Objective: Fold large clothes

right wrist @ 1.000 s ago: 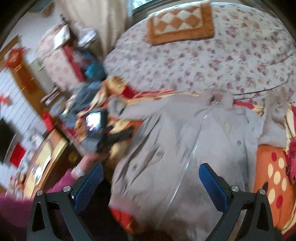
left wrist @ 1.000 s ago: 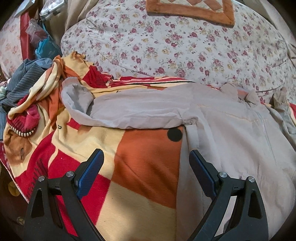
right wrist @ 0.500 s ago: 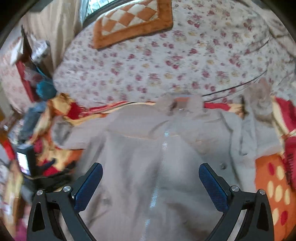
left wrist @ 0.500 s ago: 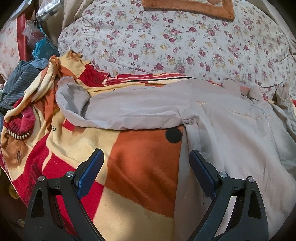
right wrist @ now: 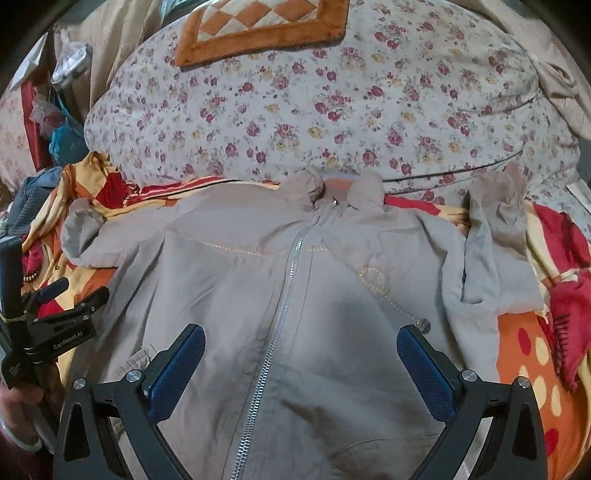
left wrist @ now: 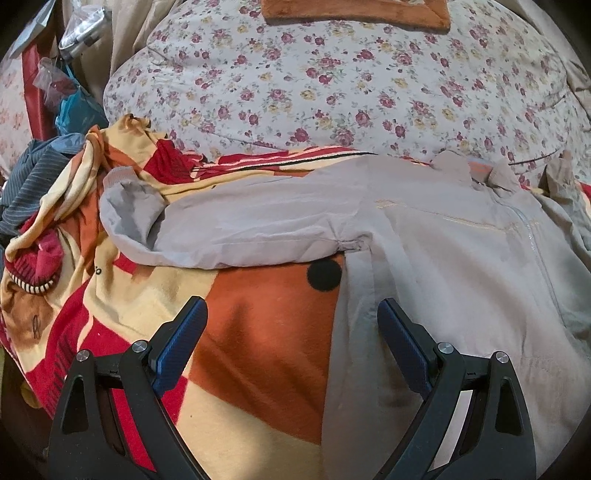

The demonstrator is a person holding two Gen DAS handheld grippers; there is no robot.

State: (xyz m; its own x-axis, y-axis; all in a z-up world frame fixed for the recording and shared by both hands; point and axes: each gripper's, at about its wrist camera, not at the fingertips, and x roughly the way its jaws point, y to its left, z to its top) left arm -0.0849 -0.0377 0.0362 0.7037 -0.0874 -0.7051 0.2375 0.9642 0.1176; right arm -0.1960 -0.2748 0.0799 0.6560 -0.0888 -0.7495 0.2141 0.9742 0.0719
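A large grey zip jacket (right wrist: 295, 295) lies face up on a red, orange and cream blanket (left wrist: 258, 332), zipper closed, collar at the far side. Its left sleeve (left wrist: 240, 225) stretches out to the left over the blanket; its right sleeve (right wrist: 495, 251) lies bunched at the right. My left gripper (left wrist: 291, 321) is open and empty, hovering over the blanket by the jacket's left side seam; it also shows in the right wrist view (right wrist: 55, 306). My right gripper (right wrist: 301, 347) is open and empty above the jacket's chest, straddling the zipper.
A floral quilt (right wrist: 332, 110) rises behind the jacket with an orange checked cushion (right wrist: 266, 26) on top. A pile of striped and red clothes (left wrist: 33, 206) and bags (left wrist: 70, 107) sits at the far left. The blanket's right part is orange with cream dots (right wrist: 535, 350).
The right gripper has swung right, from over the jacket's left edge to centred over its zipper. The left gripper has edged slightly forward and right. Both stayed open.
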